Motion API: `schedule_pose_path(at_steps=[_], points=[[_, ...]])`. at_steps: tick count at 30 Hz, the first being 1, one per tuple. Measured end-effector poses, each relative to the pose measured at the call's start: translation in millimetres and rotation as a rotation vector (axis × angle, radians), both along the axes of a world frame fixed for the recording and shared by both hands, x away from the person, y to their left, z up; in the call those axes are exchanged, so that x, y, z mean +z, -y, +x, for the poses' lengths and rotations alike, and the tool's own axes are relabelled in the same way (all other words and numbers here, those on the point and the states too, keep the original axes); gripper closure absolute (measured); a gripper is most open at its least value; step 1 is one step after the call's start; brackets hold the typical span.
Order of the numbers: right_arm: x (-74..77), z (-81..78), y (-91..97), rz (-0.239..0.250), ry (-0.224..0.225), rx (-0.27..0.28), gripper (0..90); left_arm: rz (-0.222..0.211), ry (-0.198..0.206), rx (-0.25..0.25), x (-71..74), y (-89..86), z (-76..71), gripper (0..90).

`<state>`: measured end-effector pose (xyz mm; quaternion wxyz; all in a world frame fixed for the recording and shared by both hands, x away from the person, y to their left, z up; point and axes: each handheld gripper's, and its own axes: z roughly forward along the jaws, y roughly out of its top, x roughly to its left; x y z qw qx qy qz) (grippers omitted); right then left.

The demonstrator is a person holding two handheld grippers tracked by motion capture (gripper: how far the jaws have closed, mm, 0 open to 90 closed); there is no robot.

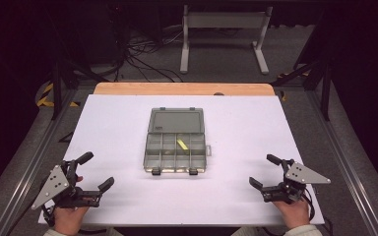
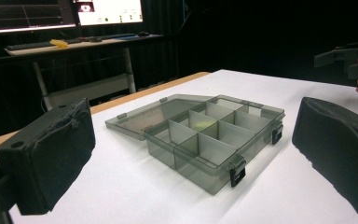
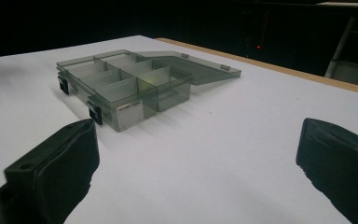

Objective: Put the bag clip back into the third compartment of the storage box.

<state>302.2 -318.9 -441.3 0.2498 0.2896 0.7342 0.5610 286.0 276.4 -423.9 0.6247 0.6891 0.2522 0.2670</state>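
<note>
A smoky-grey translucent plastic compartment box (image 1: 176, 153) lies near the middle of the white desk (image 1: 113, 128), its lid (image 1: 175, 120) swung fully open and lying flat on the side of the box away from the person. The box's long axis runs across the desk, left to right; its two black latches (image 1: 155, 171) sit on the edge facing the person, the hinges on the far edge.

Inside the box, a small yellow strip (image 1: 182, 144) lies slanted in a middle compartment of the back row. The high view shows it plainly; in the left gripper view it is just a yellowish tint (image 2: 202, 122) behind the dividers.

The left hand-held gripper (image 1: 94, 170) rests near the box's front-left, well apart from it, jaws spread wide and empty. The right hand-held gripper (image 1: 266, 170) sits to the box's front-right, likewise released and apart. The right gripper view shows a pale label (image 3: 128, 113) on the box's end wall.
</note>
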Motion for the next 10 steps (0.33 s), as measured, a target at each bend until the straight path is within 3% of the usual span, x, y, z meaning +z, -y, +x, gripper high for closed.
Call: schedule_pose_path(at_steps=[10], points=[[1.2, -0.8, -0.4, -0.008, 0.014, 0.005, 0.1, 0.007, -0.005, -0.007, -0.4, -1.4, 1.1, 0.0]])
